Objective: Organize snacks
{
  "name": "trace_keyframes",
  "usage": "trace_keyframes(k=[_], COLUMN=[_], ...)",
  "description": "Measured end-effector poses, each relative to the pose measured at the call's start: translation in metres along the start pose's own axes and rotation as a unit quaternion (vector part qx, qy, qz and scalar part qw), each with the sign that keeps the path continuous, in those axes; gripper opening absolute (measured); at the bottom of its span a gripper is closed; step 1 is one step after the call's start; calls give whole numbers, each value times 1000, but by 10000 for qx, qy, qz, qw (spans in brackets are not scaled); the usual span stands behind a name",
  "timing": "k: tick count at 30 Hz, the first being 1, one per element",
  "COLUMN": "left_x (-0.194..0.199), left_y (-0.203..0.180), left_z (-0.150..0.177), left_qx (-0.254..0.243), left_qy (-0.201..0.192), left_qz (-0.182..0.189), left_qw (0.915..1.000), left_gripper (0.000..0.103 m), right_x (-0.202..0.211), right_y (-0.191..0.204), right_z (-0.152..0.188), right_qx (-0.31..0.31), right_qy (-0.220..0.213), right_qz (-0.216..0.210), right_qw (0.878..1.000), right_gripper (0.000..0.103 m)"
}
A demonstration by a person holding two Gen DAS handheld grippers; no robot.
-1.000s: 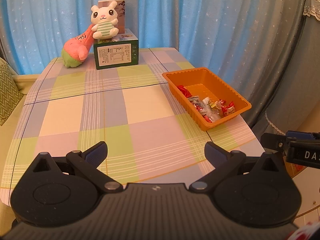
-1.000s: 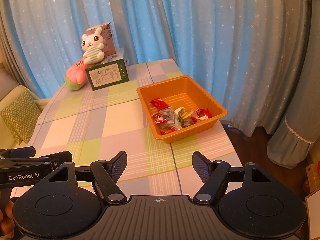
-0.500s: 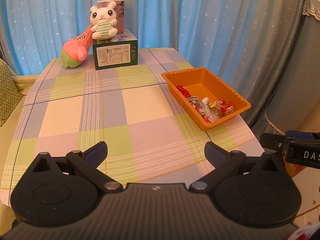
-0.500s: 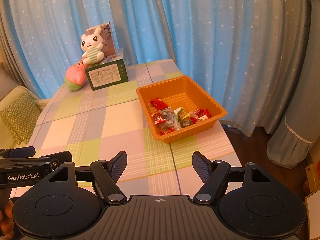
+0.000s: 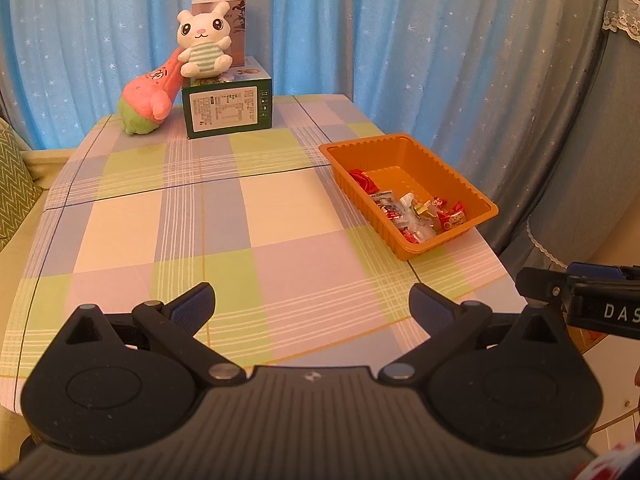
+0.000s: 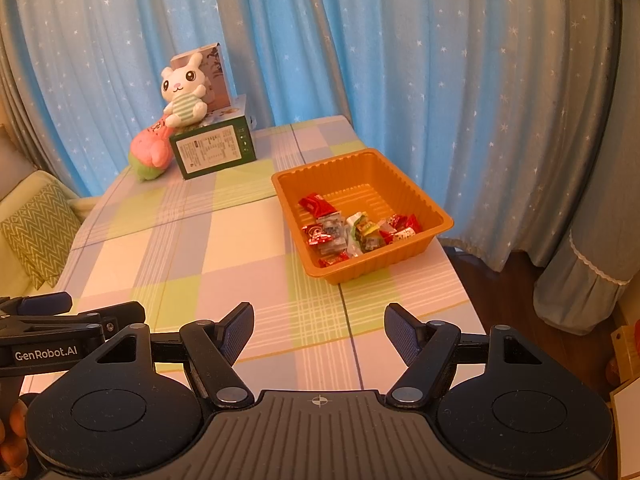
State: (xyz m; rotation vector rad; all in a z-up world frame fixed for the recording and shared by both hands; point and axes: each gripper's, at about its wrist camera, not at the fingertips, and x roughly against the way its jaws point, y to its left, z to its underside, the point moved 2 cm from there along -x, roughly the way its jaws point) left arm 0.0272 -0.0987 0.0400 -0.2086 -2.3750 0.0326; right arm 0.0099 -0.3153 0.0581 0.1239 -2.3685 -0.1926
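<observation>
Snacks [image 6: 352,232] piled in the near half of the orange tray [image 6: 404,256], tray at the desk's [image 5: 280,216] right edge. Rest of desk top bare out to the far end: green box [image 5: 228,110] with a bunny plush [image 5: 204,46] on top, pink plush [image 5: 150,96] leaning on it. Left claw [image 5: 310,306] wide, empty. Right claw [image 6: 318,330] wide, empty. Both above the near desk edge, well short of the tray.

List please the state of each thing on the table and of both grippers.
left gripper: open, empty
right gripper: open, empty
orange tray: upright, snacks heaped at its near end
green box: closed, on the table
rabbit plush: sitting on the box
pink plush: leaning against the box
</observation>
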Motion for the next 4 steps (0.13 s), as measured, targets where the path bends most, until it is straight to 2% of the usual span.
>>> trace_keyframes(k=[4], left_x=[1], left_y=[3], left_z=[1], left_qx=[13], left_qy=[-50], left_qz=[19], left_qw=[10000], left_gripper=[103], right_x=[0], right_y=[0], right_z=[0], right_qx=[0], right_qy=[-4], right_qz=[3], right_qw=[10000], right_gripper=[72])
